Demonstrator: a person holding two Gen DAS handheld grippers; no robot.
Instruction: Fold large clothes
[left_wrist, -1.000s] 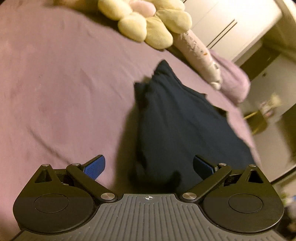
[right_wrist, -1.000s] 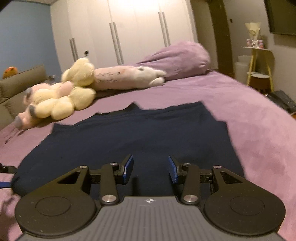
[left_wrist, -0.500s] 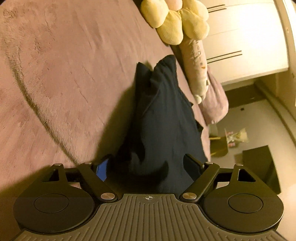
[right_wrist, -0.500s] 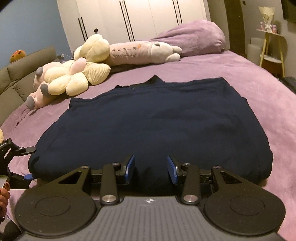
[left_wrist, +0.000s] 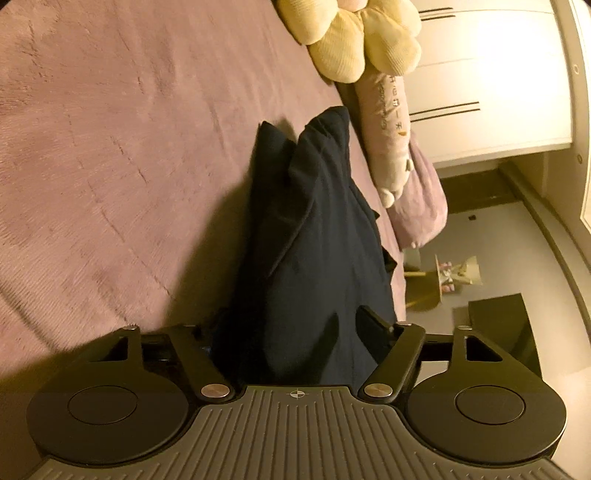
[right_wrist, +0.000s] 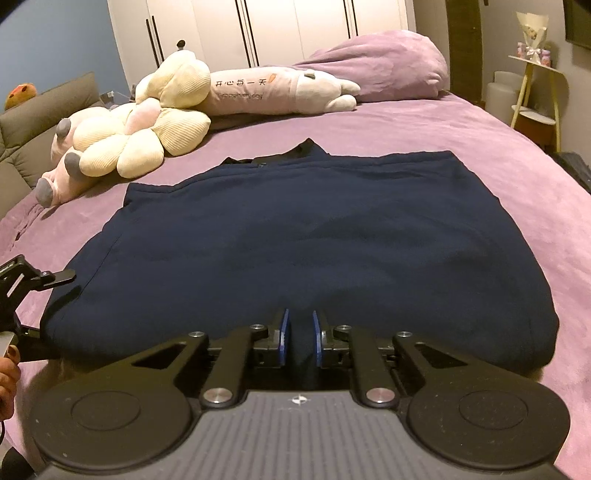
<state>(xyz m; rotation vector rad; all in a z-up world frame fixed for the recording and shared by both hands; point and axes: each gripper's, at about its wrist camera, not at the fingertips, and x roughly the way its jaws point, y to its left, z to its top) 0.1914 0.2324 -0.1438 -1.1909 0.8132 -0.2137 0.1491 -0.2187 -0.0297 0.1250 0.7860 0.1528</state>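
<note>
A dark navy garment lies folded flat on the purple bed, collar towards the far side. My right gripper is shut on the garment's near edge, with cloth pinched between the blue pads. In the left wrist view the same garment runs away from me, and its near left corner fills the space between my left gripper's wide-open fingers. The left finger is mostly hidden behind the cloth. The left gripper also shows at the left edge of the right wrist view.
Plush toys lie at the bed's far side: a yellow flower-shaped one and a long pink one, with a purple pillow behind. White wardrobes stand beyond. A small side table stands to the right.
My right gripper moved in on the garment's near edge and closed on it. My left gripper tilted and pushed its open fingers around the garment's left corner.
</note>
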